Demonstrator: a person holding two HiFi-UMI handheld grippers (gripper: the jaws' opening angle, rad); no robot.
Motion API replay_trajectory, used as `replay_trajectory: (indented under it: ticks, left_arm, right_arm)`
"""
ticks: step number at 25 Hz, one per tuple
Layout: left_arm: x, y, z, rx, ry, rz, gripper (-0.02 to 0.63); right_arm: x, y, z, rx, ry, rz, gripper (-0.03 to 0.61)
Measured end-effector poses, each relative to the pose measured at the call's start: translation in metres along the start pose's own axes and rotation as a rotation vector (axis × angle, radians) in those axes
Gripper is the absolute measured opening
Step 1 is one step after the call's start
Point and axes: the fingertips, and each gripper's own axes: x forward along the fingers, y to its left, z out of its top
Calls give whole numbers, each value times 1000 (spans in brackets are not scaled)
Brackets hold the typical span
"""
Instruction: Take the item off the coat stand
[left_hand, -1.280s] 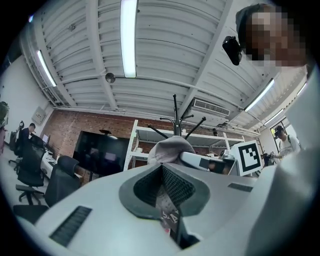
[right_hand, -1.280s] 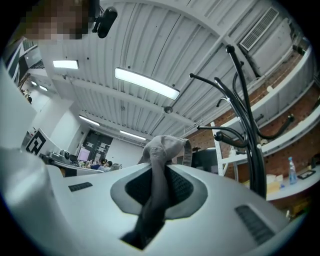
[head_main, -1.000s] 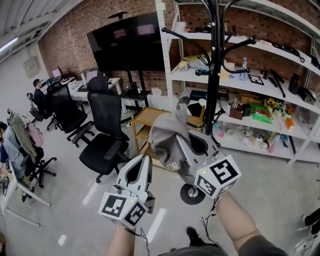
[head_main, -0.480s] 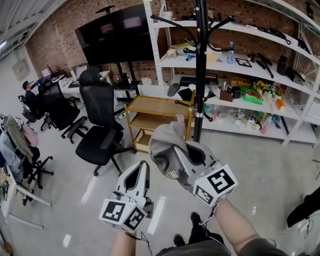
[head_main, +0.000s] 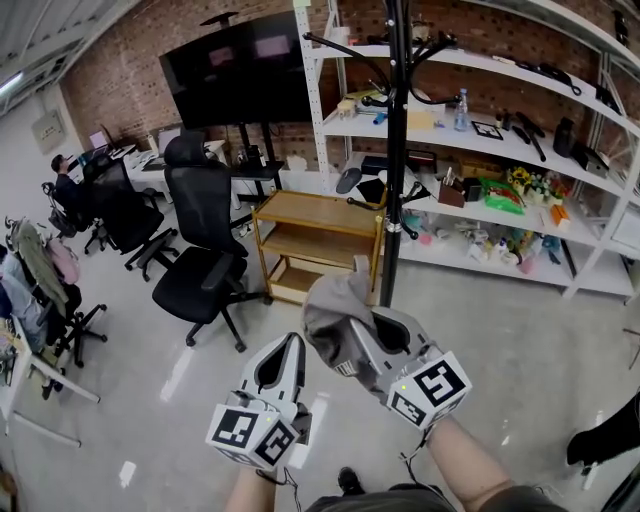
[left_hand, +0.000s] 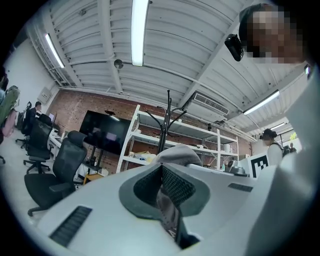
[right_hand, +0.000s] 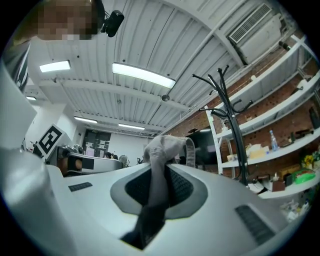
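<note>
A grey cap (head_main: 335, 305) hangs off my right gripper (head_main: 352, 330), which is shut on its fabric low in the head view. In the right gripper view the cap (right_hand: 167, 145) bunches above the jaws of the right gripper (right_hand: 159, 167), and a strip of it runs down between the pads. The black coat stand (head_main: 397, 150) rises behind, apart from the cap, its hooks bare. My left gripper (head_main: 290, 345) sits just left of the cap with its jaws together and nothing seen held. From the left gripper (left_hand: 162, 167) the cap (left_hand: 177, 152) shows just past the tips.
A wooden trolley (head_main: 320, 215) stands left of the coat stand's foot, with a black office chair (head_main: 200, 270) further left. White shelves (head_main: 500, 150) loaded with several small items line the brick wall. A large screen (head_main: 235, 80) and a seated person (head_main: 60, 170) are at the back left.
The coat stand has drawn further off and both grippers sit lower in the head view. The right gripper has kept hold of the cap; the left stays shut beside it.
</note>
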Motion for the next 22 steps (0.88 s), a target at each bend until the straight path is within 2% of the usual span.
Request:
replay_trajectory:
  ticks: [7,15,22]
  left_arm:
    - [-9,-43,-19,-24,22,47,8]
    - [-24,-98,-40,-39,44,60,8]
    - [-46,-137,-48,-18,46,69,8]
  right_arm:
    - [-56,-4,-14,20,48,36,49]
    - [-119,-15,-19,34,86,29,49]
    - [-163,-11,-19,39,93,37,49]
